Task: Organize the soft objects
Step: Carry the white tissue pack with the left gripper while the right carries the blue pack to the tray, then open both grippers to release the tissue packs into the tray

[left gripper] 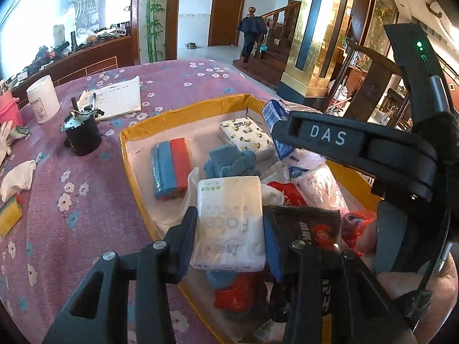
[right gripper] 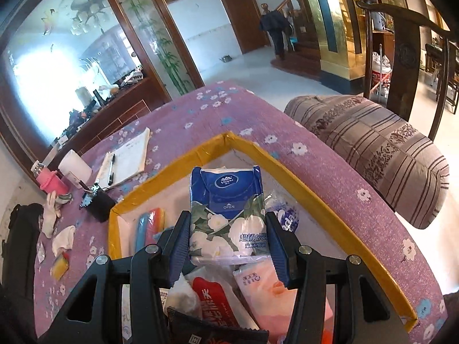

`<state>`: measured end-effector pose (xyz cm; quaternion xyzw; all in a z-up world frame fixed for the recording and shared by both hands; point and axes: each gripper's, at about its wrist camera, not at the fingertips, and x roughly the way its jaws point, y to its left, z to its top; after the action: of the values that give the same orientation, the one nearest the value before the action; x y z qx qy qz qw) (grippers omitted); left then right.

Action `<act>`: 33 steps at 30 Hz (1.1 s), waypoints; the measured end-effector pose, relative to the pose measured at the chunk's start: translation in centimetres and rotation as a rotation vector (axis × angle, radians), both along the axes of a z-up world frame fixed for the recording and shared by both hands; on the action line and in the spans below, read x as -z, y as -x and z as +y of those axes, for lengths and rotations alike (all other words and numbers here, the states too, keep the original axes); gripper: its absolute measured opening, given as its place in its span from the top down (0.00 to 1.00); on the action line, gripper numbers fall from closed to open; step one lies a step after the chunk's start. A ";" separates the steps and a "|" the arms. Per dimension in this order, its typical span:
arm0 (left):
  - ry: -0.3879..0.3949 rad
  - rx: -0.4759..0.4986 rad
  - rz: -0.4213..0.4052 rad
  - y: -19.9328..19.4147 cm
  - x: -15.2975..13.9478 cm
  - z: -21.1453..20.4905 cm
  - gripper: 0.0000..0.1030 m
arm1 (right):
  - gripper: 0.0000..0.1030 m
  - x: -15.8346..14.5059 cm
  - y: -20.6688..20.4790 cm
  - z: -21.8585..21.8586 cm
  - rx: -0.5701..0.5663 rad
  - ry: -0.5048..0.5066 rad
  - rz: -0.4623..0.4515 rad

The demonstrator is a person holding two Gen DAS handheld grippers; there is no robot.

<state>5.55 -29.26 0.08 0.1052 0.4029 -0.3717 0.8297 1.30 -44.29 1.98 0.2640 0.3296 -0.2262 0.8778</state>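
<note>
Low in the left wrist view, the left gripper angles downward over a yellow-rimmed box on a purple flowered tablecloth, its fingers clamped on a white tissue pack. At the right edge a bare hand grips the other tool. In the right wrist view, the right gripper tilts down over the same box, fingers pressed on a blue tissue pack at centre frame.

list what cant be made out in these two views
- Left wrist view: the white tissue pack in the left gripper hides the box contents beneath it.
- Left wrist view: the pack's pale print is too faint to read.
- Right wrist view: the blue tissue pack in the right gripper covers the items behind it.
</note>
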 end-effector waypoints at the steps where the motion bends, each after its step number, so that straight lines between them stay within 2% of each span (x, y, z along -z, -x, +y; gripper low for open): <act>1: -0.003 -0.001 0.002 0.0 0.1 0.0 0.59 | 0.47 0.1 -0.1 0.0 0.002 0.001 0.004; 9: -0.008 0.001 0.003 -0.2 0.4 0.0 0.59 | 0.47 0.7 -0.6 0.2 -0.003 0.003 0.045; 17: 0.005 -0.001 0.005 -0.2 0.5 0.1 0.57 | 0.45 0.7 -0.9 0.5 -0.012 0.002 0.050; 19: 0.009 -0.001 0.009 -0.3 0.4 0.1 0.51 | 0.43 0.5 -0.8 0.5 -0.010 0.000 0.041; 21: 0.013 -0.011 0.008 -0.3 0.3 0.3 0.34 | 0.36 0.2 -0.6 0.7 -0.005 0.006 0.027; 22: 0.019 -0.017 0.005 -0.4 0.2 0.4 0.31 | 0.29 0.1 -0.5 0.7 -0.005 0.010 0.023; 23: 0.027 -0.026 0.001 -0.4 0.0 0.6 0.28 | 0.28 -0.1 -0.5 0.8 -0.005 0.017 0.018; 27: 0.043 -0.025 0.004 -0.5 -0.9 1.1 0.25 | 0.28 -0.8 -0.1 0.9 0.008 0.027 -0.014; 33: 0.063 -0.031 -0.014 -0.2 -2.9 2.8 0.23 | 0.28 -2.2 1.6 0.4 0.051 0.020 -0.121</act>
<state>5.72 -26.48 2.97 0.0755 0.3868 -0.3705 0.8411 -0.31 -43.89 4.18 0.2767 0.2667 -0.2351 0.8928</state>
